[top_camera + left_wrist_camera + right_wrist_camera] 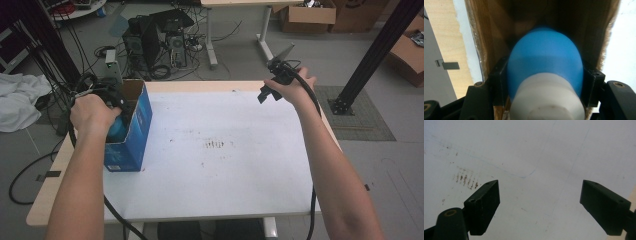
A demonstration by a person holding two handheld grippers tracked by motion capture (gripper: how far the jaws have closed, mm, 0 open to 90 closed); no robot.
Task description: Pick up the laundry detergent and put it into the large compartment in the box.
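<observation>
Left gripper (544, 82) clamped on a blue rounded bulb-shaped object with a white plastic base (545, 72), black pads pressing both flanks of the blue part, white base toward the camera; bulb sits down in the mouth of an open blue cardboard box with brown inner walls (136, 125). From the high view the left hand (92, 114) is over the box top at the table's left edge, blue of the bulb just visible under the hand. Box stands upright on the white sheet covering the light wooden table (215, 145), near the left side, flaps open at the far end. Right gripper (540, 202) jaws wide apart, nothing between them, aimed down at bare white sheet with small brown stains (466, 180); in the high view the right hand (295, 87) is raised above the far right corner, well apart from the box. Same stains (215, 145) sit mid-table. Black cables trail from both grippers off the near edge
</observation>
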